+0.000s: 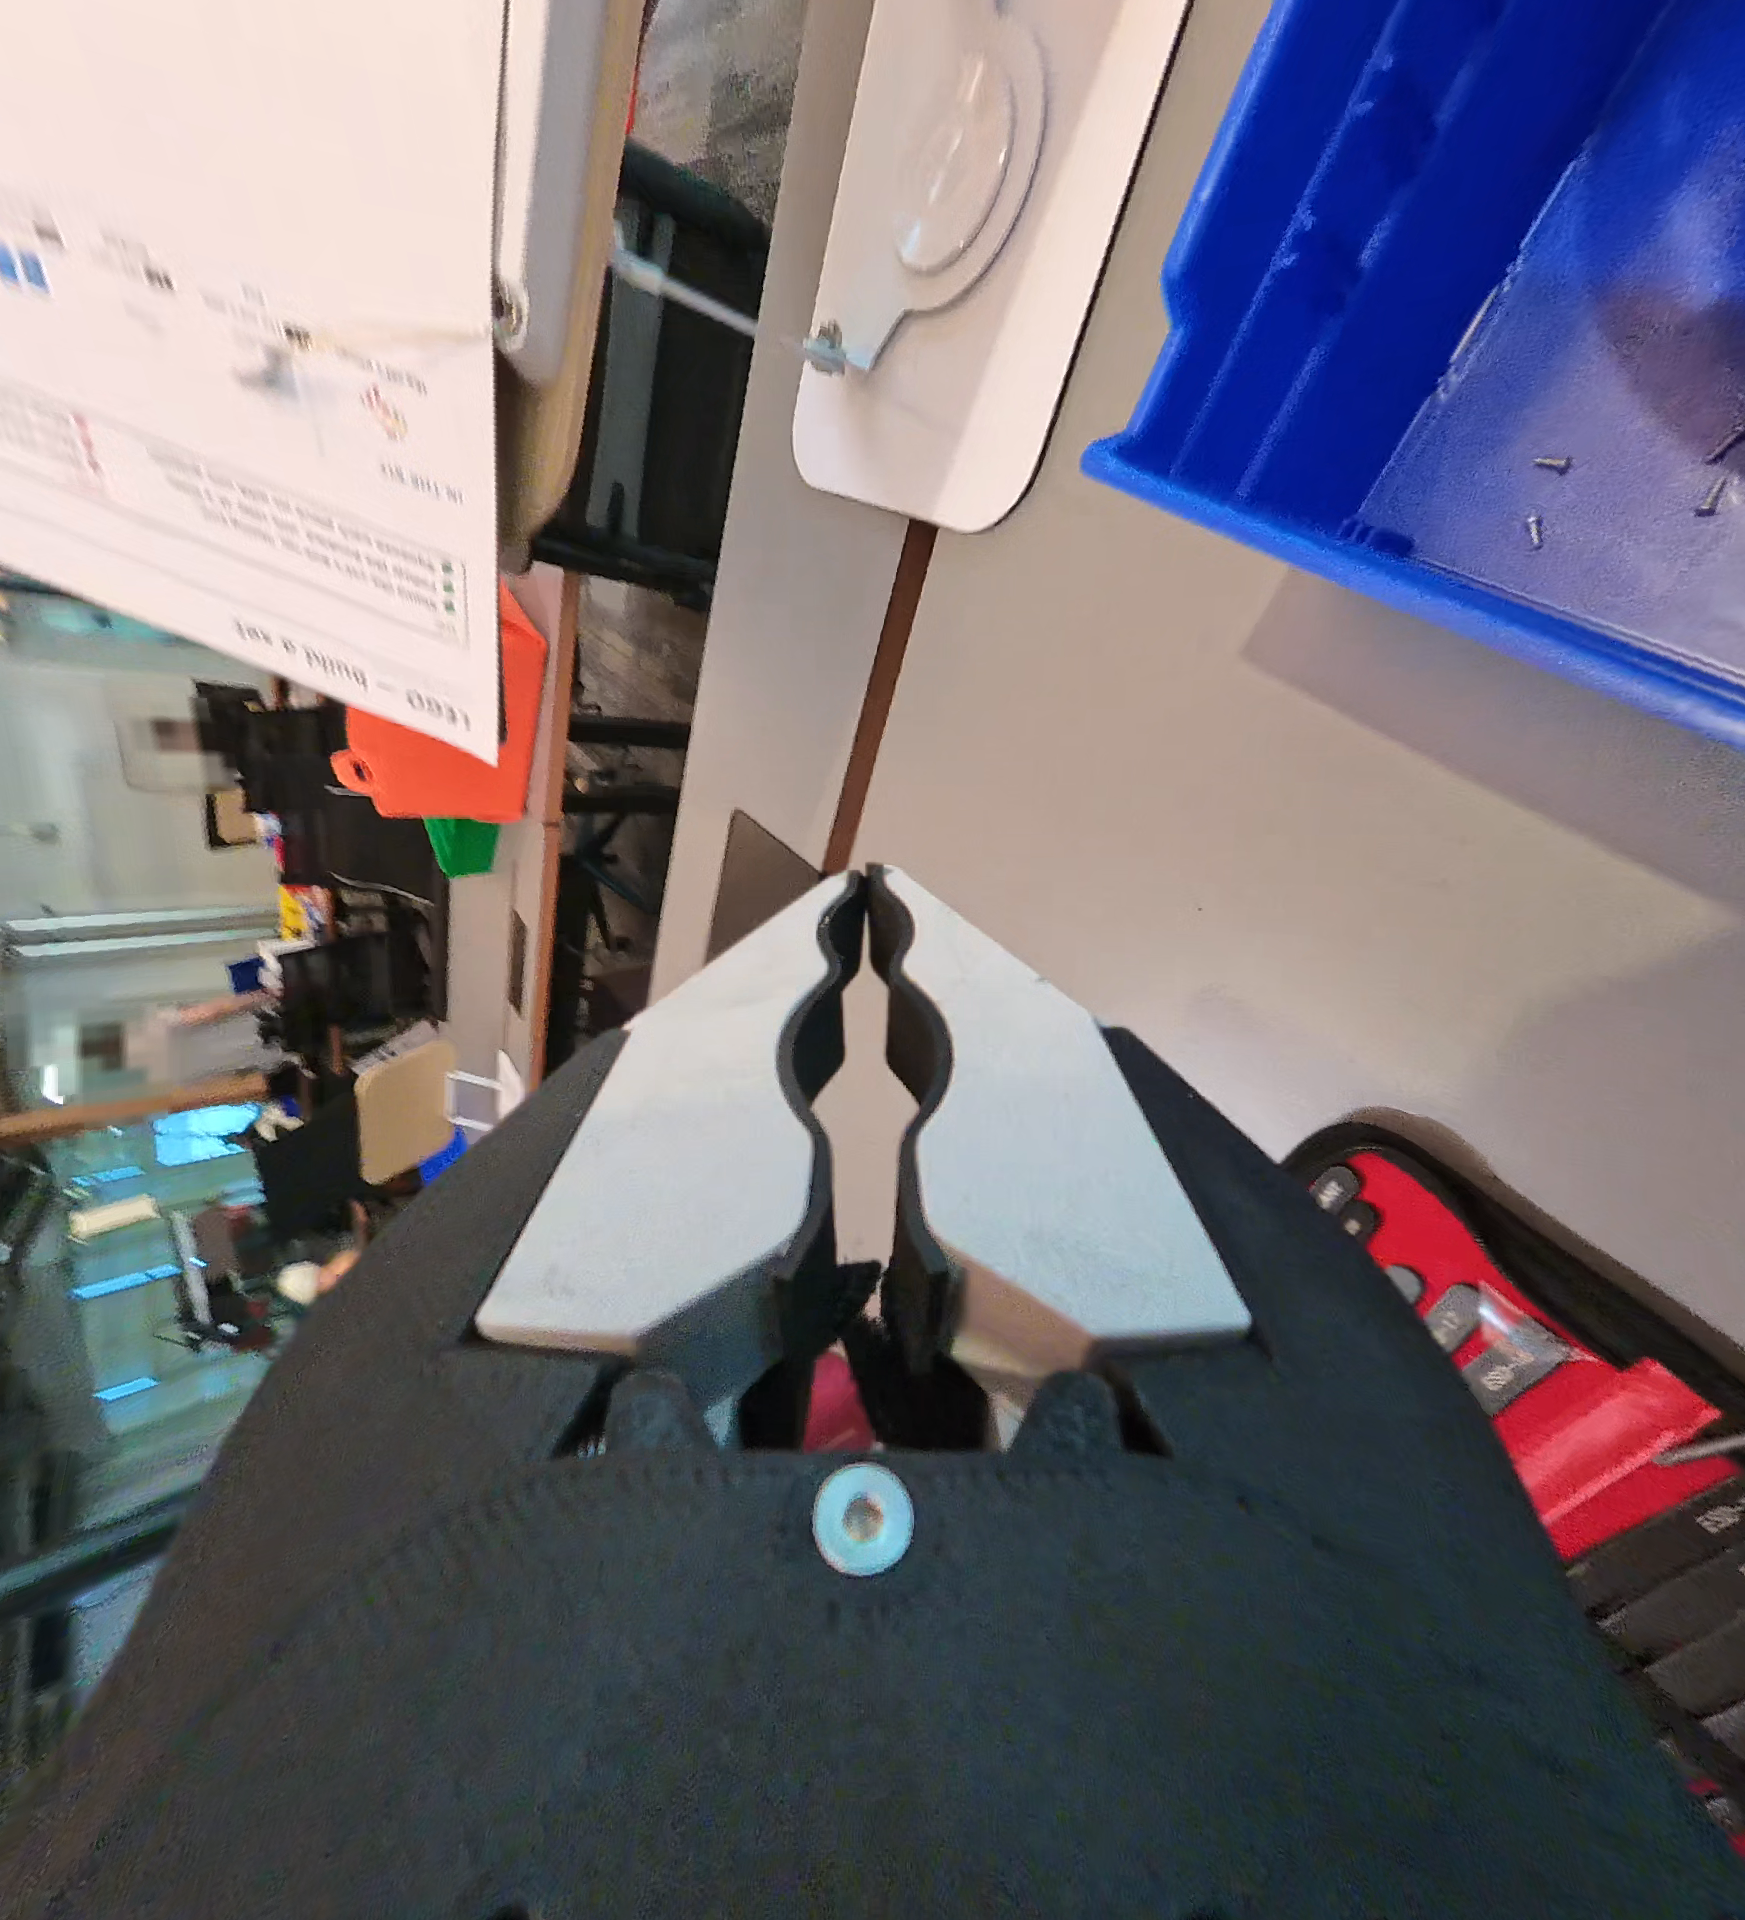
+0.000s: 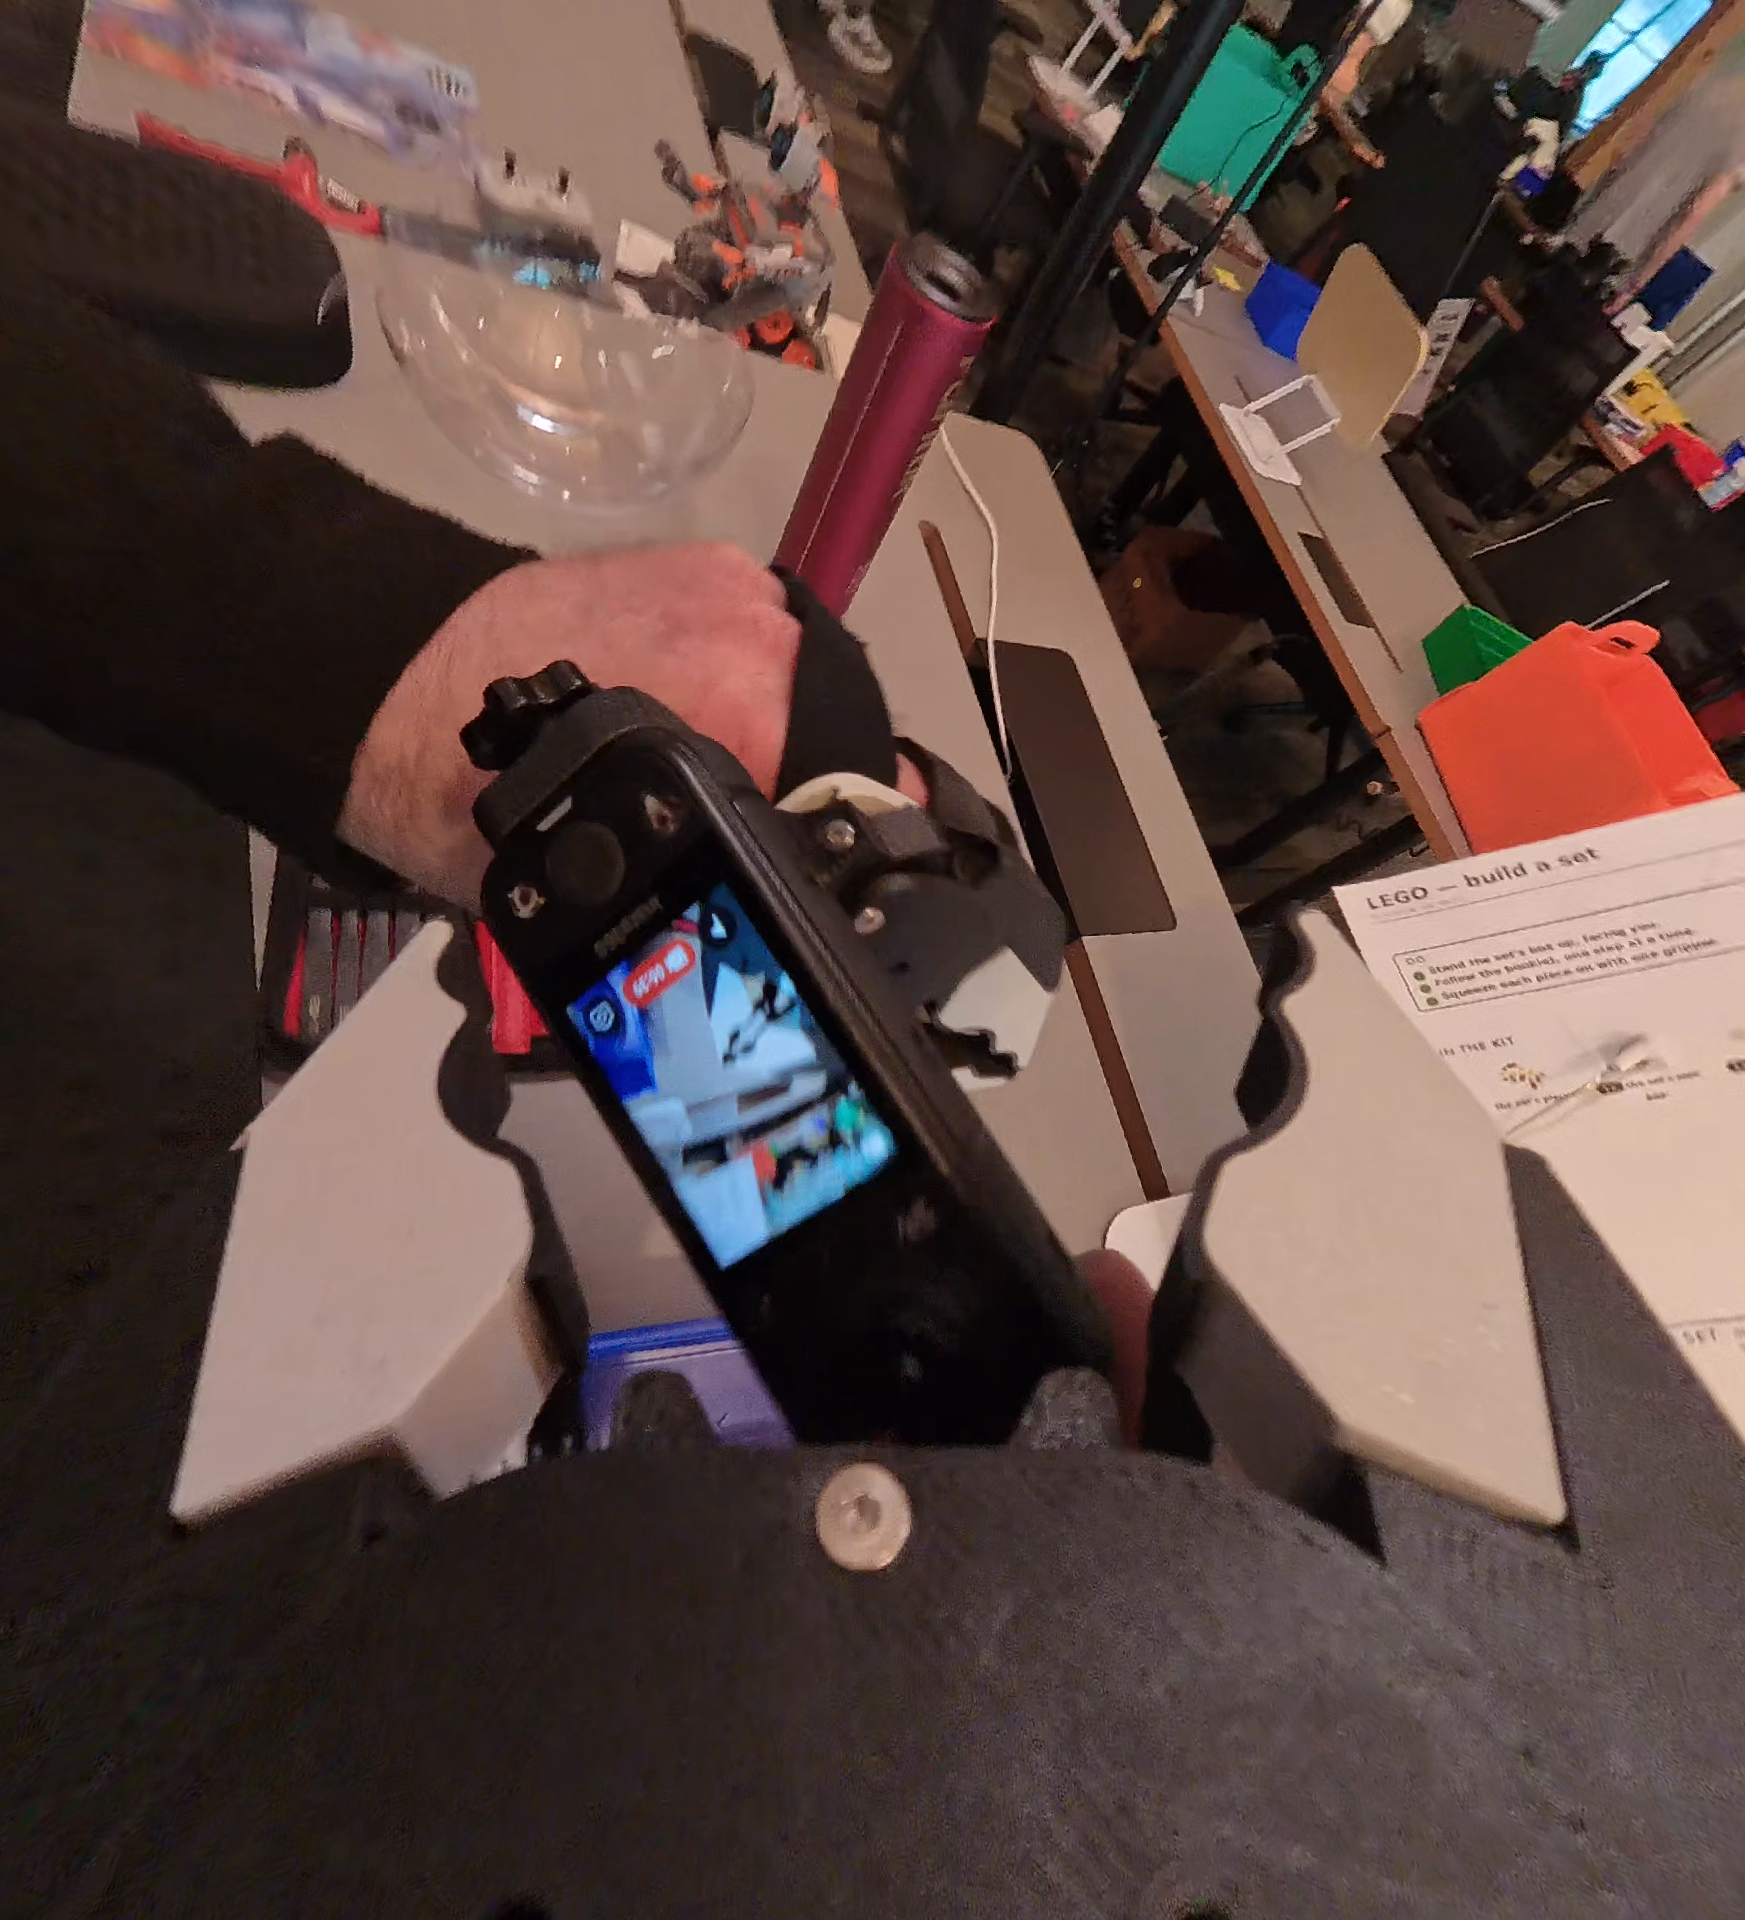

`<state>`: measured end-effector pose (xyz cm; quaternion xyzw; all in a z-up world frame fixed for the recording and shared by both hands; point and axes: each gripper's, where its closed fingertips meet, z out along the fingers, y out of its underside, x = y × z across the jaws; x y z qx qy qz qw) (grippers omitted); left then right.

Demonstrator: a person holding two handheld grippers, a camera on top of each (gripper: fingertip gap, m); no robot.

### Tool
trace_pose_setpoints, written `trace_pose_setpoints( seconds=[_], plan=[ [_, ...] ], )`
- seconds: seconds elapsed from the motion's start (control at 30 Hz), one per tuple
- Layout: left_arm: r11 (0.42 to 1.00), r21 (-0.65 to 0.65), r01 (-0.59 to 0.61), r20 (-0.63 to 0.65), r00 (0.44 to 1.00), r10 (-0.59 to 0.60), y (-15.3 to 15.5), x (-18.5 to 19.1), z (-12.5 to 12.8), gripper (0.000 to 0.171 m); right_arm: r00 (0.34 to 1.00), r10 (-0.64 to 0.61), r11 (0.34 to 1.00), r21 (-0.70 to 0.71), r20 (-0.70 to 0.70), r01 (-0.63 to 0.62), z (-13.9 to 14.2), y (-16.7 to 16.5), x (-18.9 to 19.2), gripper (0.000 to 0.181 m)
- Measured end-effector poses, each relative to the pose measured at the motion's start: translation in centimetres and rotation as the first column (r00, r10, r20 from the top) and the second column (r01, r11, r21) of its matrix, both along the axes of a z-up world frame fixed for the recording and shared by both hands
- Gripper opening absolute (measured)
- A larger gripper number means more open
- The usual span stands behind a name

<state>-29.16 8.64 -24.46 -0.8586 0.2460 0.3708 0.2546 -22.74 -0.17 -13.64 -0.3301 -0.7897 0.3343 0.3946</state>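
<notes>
In the left wrist view my left gripper (image 1: 866,883) is shut and empty, its tips touching above the white table (image 1: 1263,935). It is nearest a red and black tool case (image 1: 1574,1403) and a blue bin (image 1: 1574,364) that holds a few small screws. In the right wrist view my right gripper (image 2: 868,945) is open and empty. Between its fingers (image 2: 380,1195) I see the left gripper's black camera (image 2: 743,1060) with its lit screen, held by a person's hand (image 2: 619,665) in a black sleeve. The left gripper (image 2: 982,1023) shows just beyond it.
A printed paper sheet (image 2: 1626,1039) lies at the right and also shows in the left wrist view (image 1: 203,364). A clear bowl (image 2: 567,395), a magenta tube (image 2: 889,416), a brick model (image 2: 743,249) and an orange box (image 2: 1564,738) stand beyond. A white plate with a clear dome (image 1: 941,208) is near the bin. The gap from one gripper's tips to the other's is roughly 15 cm.
</notes>
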Motion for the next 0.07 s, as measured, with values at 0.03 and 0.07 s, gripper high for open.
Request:
trace_pose_setpoints(
  seconds=[0.03,0.07],
  plan=[
    [1.000,-0.017,0.023,-0.018,1.000,-0.024,0.31,0.41,0.09,0.000,1.000,0.022,1.000,0.020,0.004,-0.022,-0.39,-0.26,-0.13,0.136],
    [0.999,-0.036,0.029,-0.033,0.999,-0.030,0.43,0.48,0.03,0.000,0.999,0.040,0.998,0.039,-0.007,-0.039,-0.50,-0.37,-0.19,0.127]
  ],
)
